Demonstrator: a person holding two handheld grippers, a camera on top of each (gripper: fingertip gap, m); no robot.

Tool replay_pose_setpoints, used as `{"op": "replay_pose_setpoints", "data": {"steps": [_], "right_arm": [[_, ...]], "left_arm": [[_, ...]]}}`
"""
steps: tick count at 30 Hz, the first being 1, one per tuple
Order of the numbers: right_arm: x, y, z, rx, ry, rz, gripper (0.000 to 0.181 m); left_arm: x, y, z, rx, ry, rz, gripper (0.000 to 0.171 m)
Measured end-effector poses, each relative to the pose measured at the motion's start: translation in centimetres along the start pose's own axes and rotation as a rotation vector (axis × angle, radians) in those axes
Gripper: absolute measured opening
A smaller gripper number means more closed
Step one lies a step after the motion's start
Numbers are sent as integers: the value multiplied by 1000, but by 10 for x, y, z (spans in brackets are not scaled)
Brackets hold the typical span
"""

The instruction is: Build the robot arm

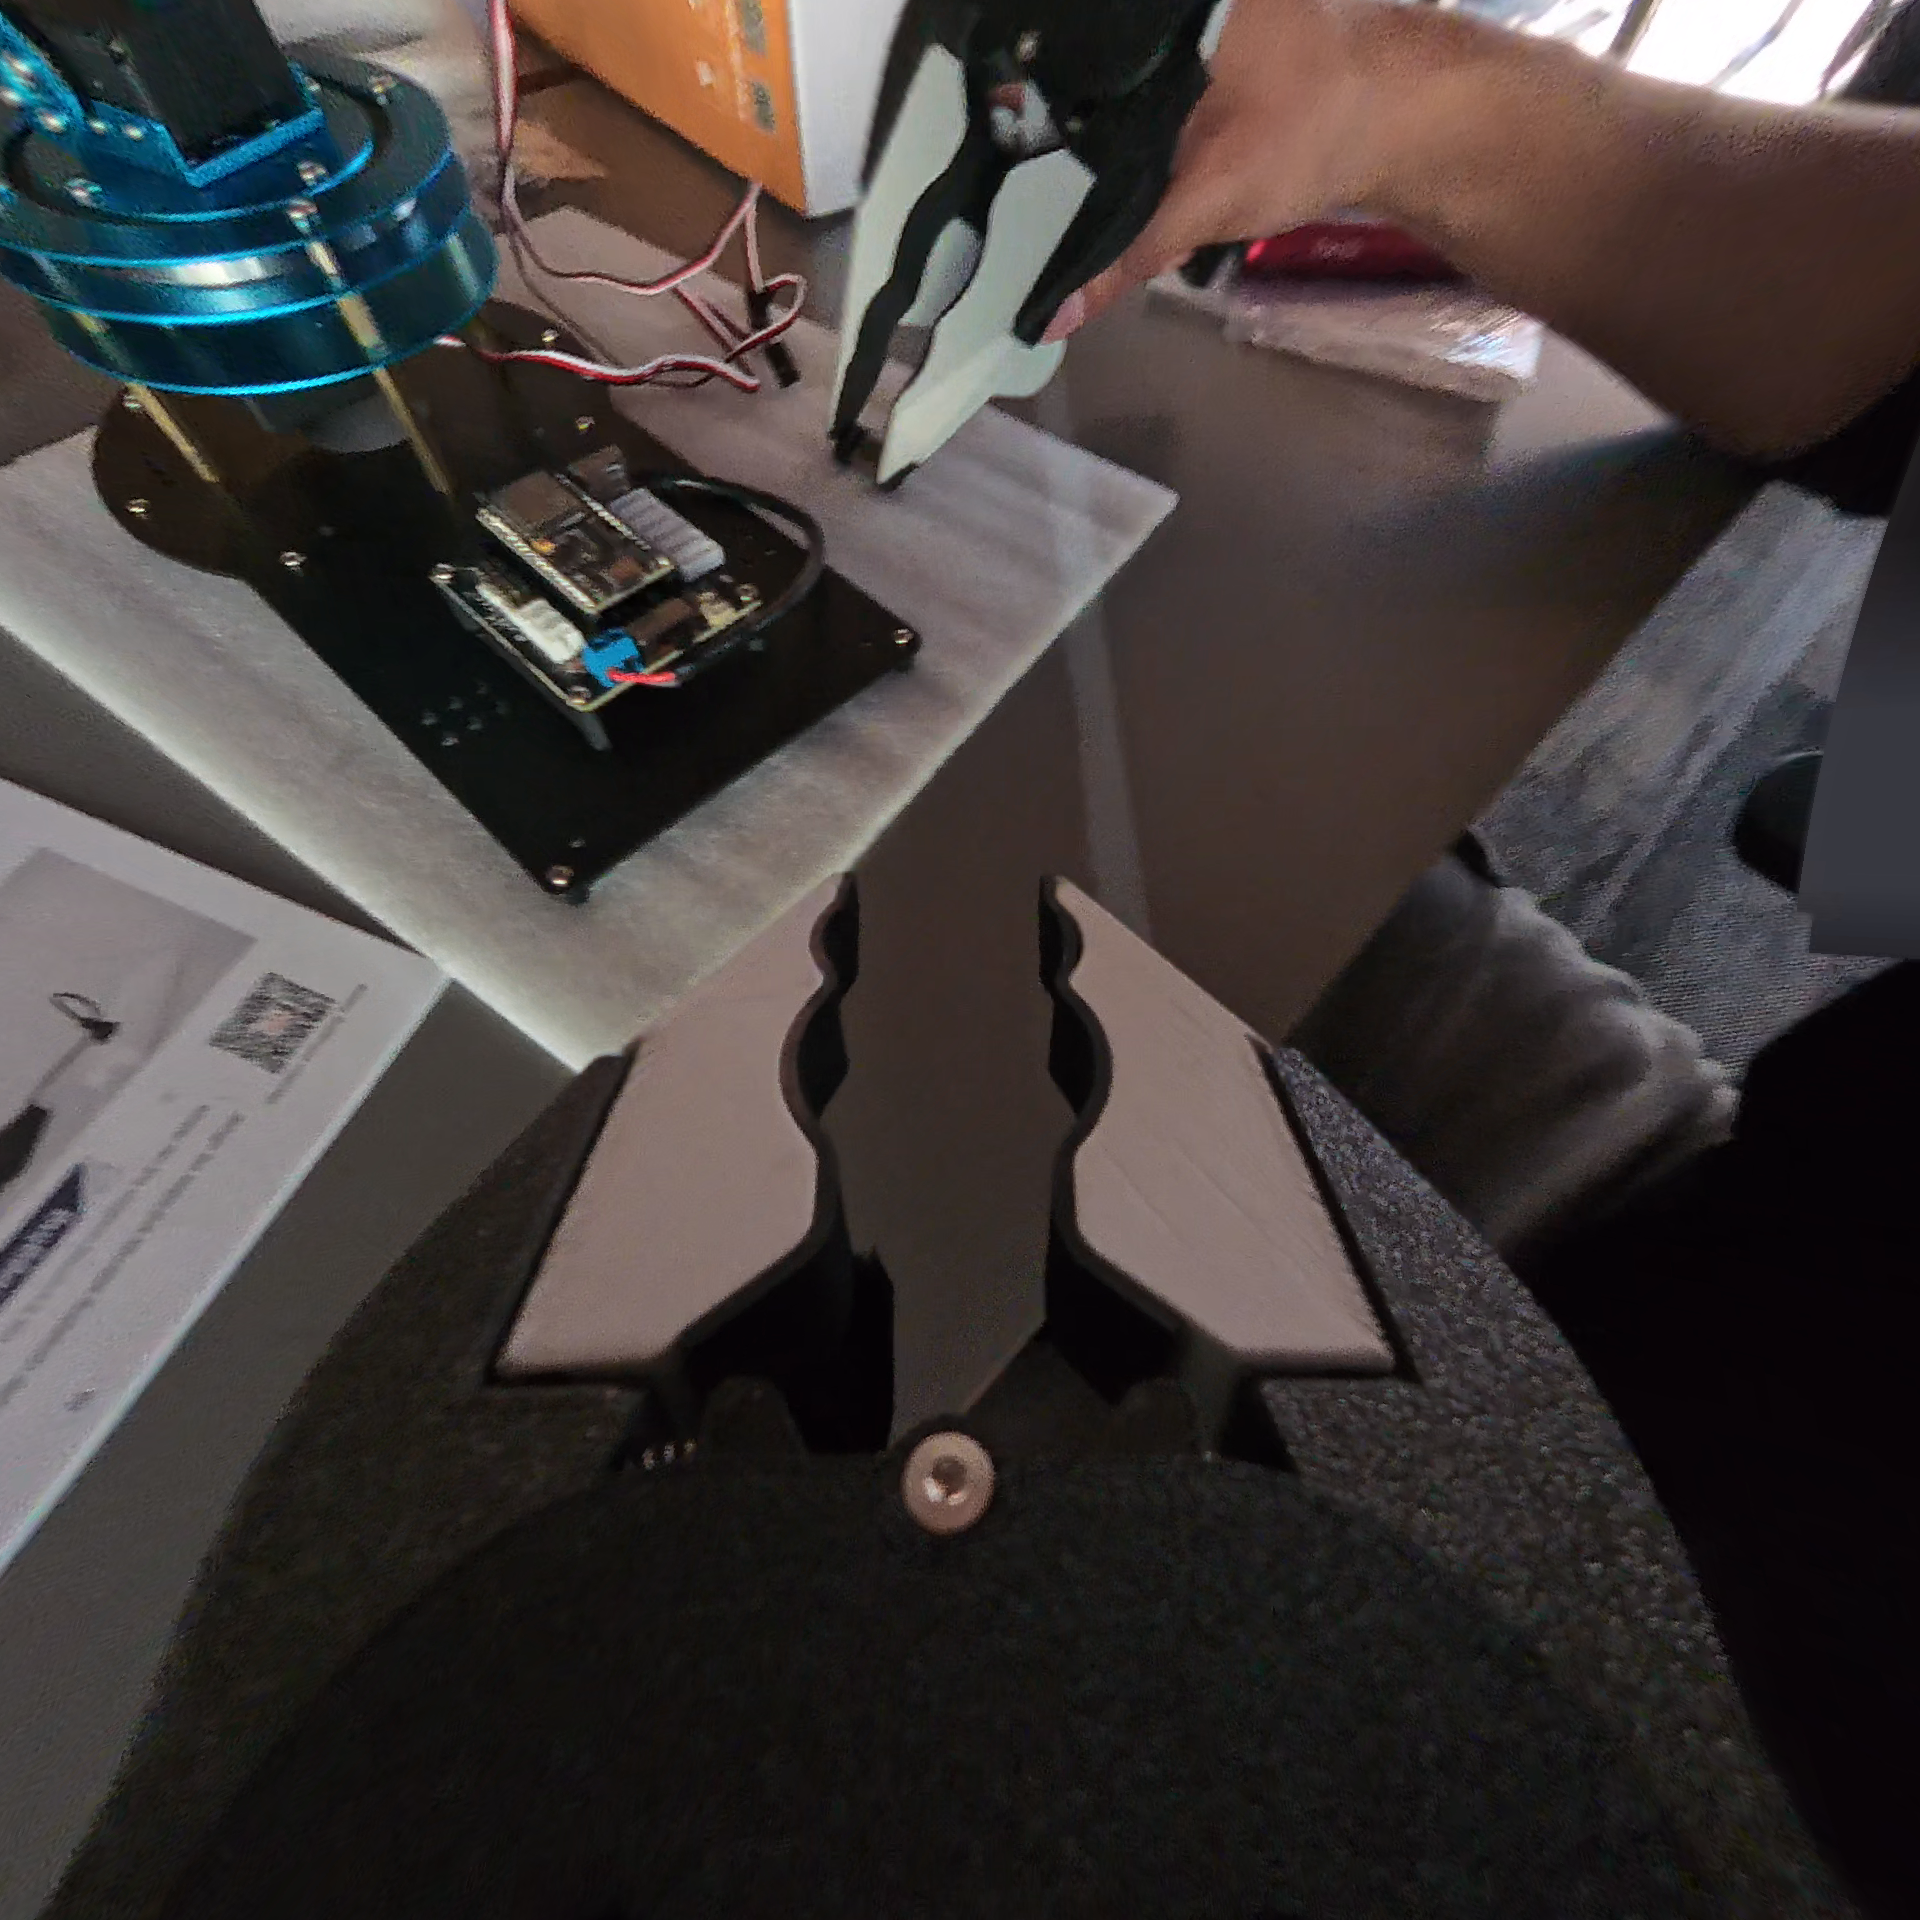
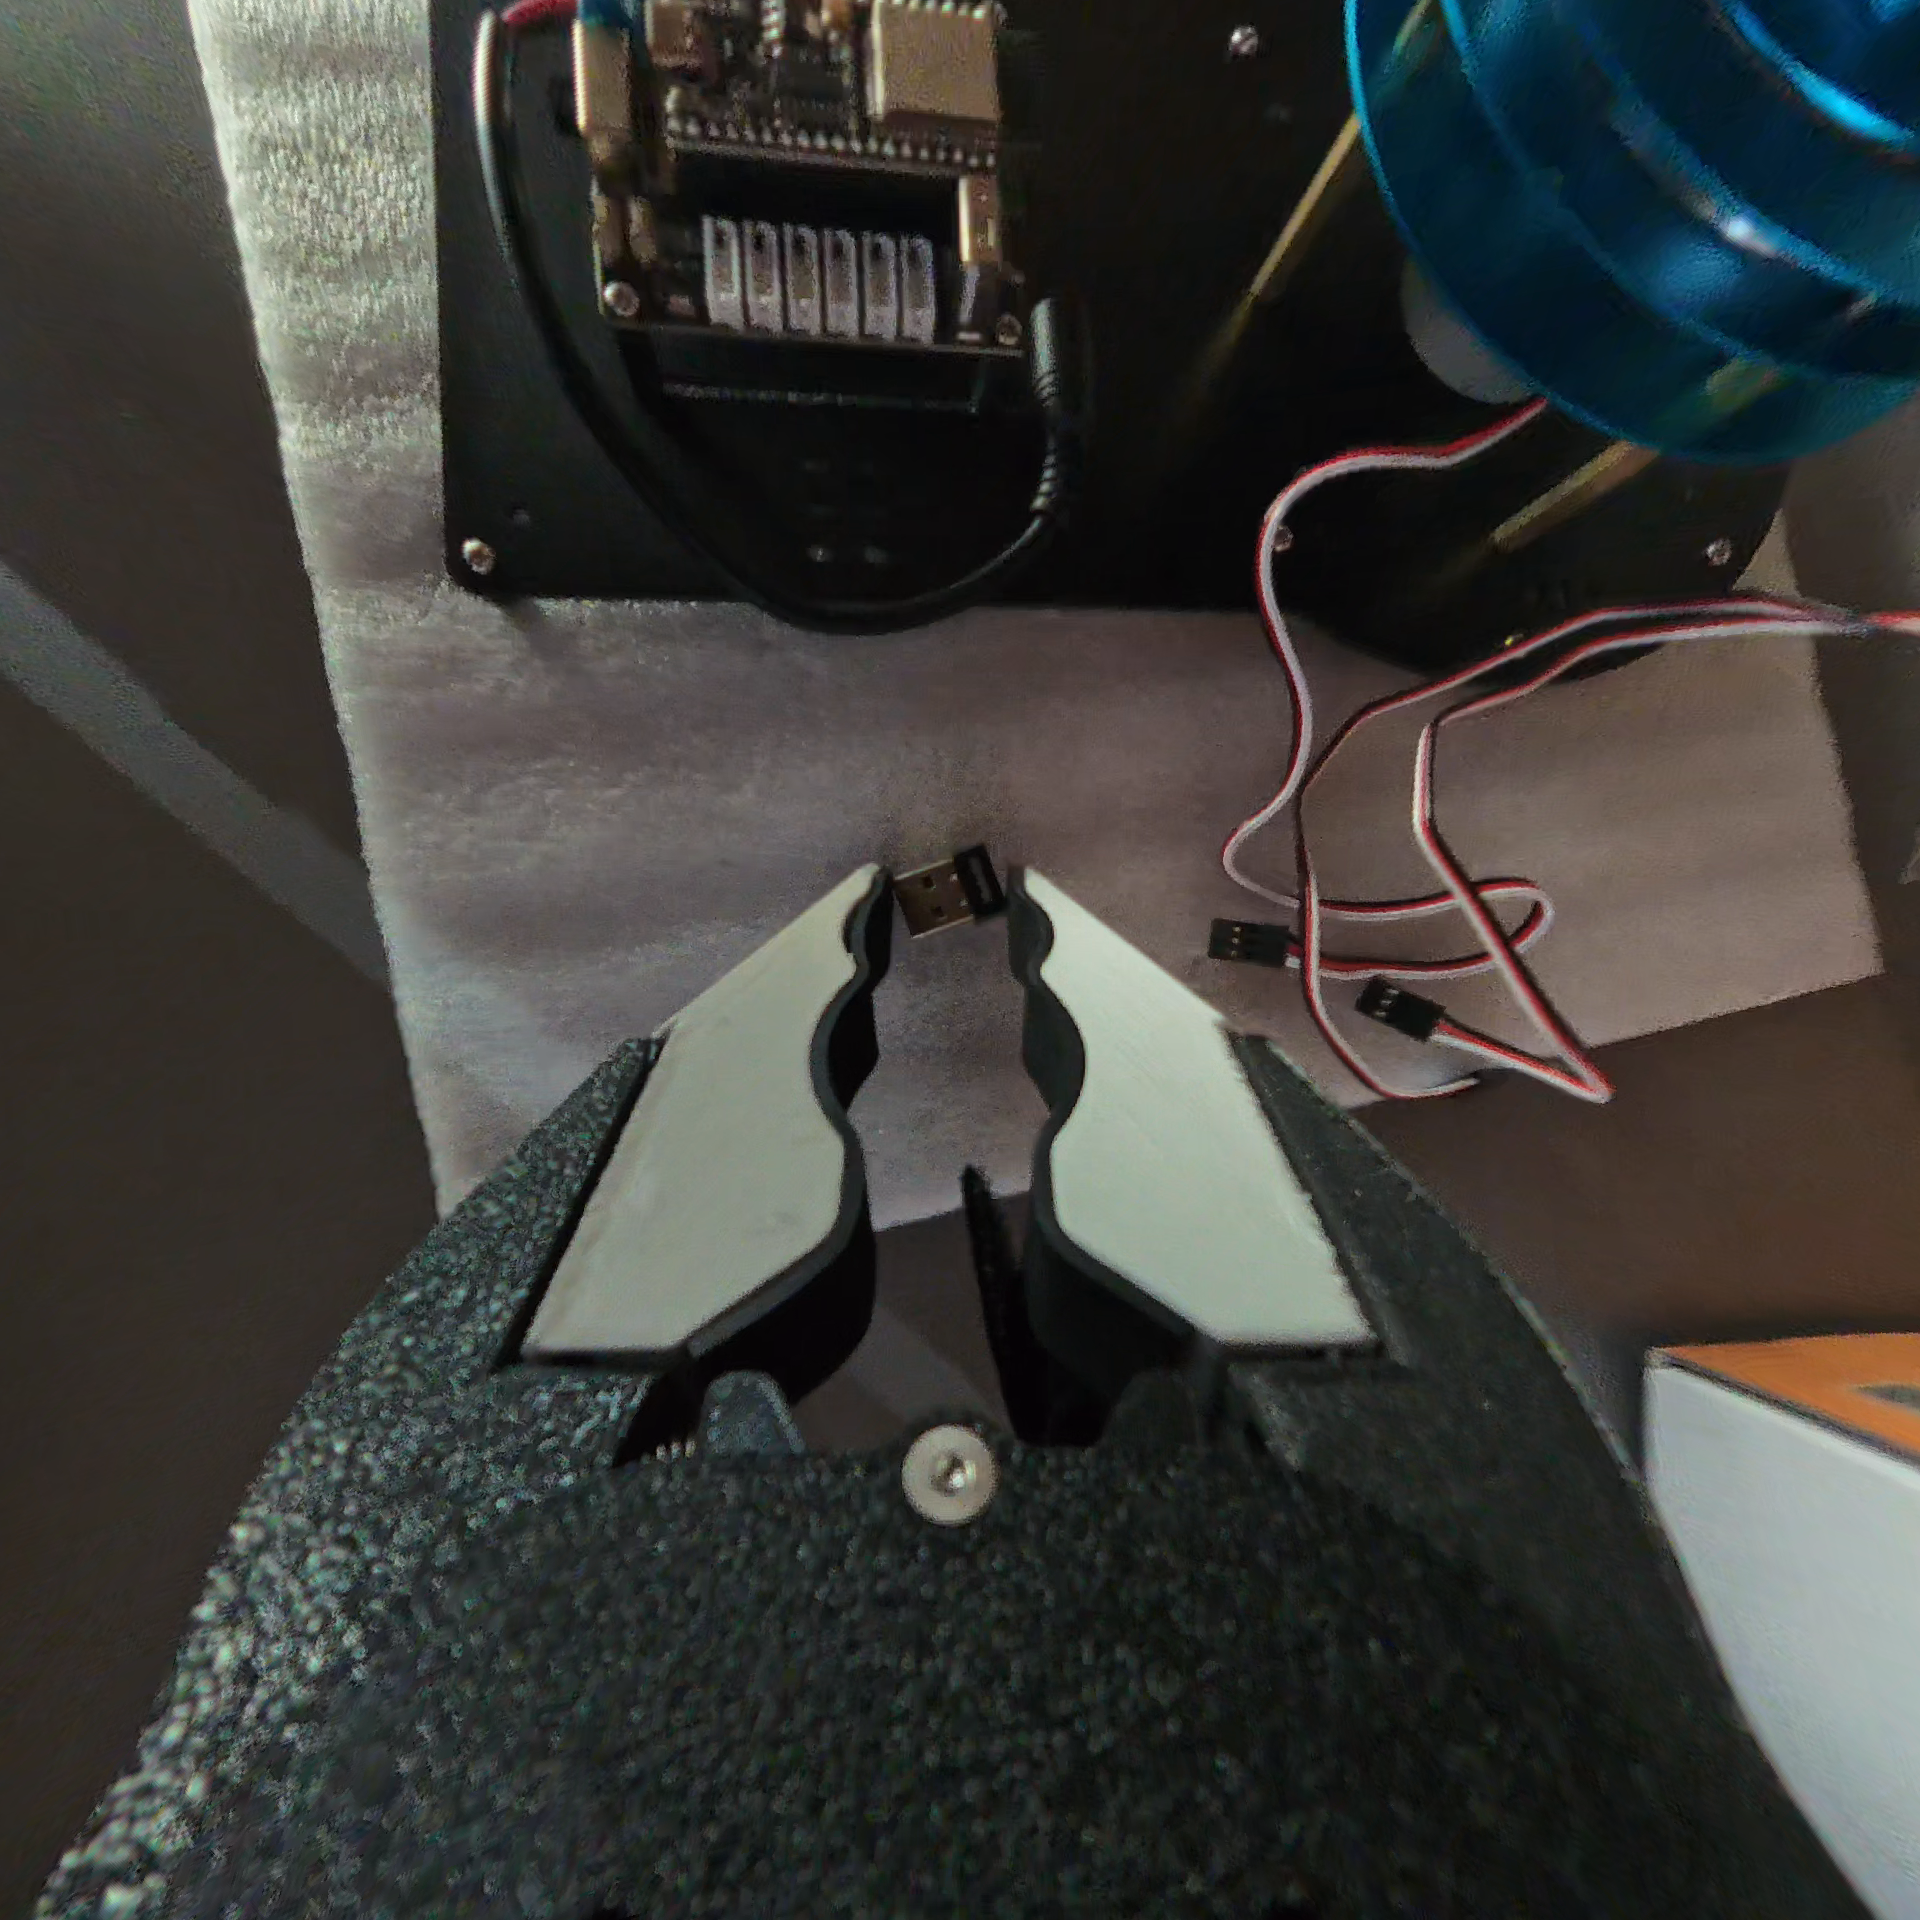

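My right gripper (image 2: 951, 883) has its tips down on a white foam sheet (image 2: 623, 748), closed around a small black USB dongle (image 2: 948, 902) that sits tilted between the fingertips. A hand (image 1: 1455, 208) holds this gripper, which also shows in the left wrist view (image 1: 868, 457), at the sheet's far corner. My left gripper (image 1: 948, 894) is open and empty, hovering over the brown table just off the near corner of the foam sheet (image 1: 987, 582).
A black base plate (image 1: 675, 769) on the foam carries a circuit board (image 1: 592, 582) and a blue ringed turntable (image 1: 229, 239). Red-white-black servo wires (image 2: 1351, 831) lie loose to the right of the dongle. An orange and white box (image 1: 727, 83) and a printed sheet (image 1: 156, 1091) lie nearby. Spacing between my two grippers at the tips: around 20 cm.
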State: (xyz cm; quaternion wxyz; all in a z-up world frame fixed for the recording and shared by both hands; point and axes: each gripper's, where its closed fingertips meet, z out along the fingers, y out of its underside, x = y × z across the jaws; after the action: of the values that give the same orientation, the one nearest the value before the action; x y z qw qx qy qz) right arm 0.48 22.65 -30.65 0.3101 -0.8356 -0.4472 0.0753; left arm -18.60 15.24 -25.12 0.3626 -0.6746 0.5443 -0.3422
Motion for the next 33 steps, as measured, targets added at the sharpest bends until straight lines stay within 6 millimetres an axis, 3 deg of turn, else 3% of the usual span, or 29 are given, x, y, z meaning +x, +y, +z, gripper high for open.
{"op": "replay_pose_setpoints", "data": {"steps": [5,13,14,15,16,24,29,33], "right_arm": [[9,5,-2,109,-40,383,21],[-13,9,-17,220,-218,397,42],[-17,11,-20,225,-230,370,40],[-24,14,-22,211,-263,337,22],[-28,18,-23,192,-282,319,20],[-4,19,-39,250,-246,384,24],[-2,16,-42,301,-312,476,23],[3,20,-42,311,-306,492,21]], "left_arm": [[-12,-12,22,-61,9,78,34],[-17,-46,77,-104,48,124,34],[-17,-50,82,-106,40,135,33],[-17,-53,88,-107,29,150,34],[-15,-56,95,-109,19,168,33],[-16,-83,161,-232,-59,450,34],[-12,-84,184,-400,133,678,34],[-17,-77,193,-502,277,752,31]]}}
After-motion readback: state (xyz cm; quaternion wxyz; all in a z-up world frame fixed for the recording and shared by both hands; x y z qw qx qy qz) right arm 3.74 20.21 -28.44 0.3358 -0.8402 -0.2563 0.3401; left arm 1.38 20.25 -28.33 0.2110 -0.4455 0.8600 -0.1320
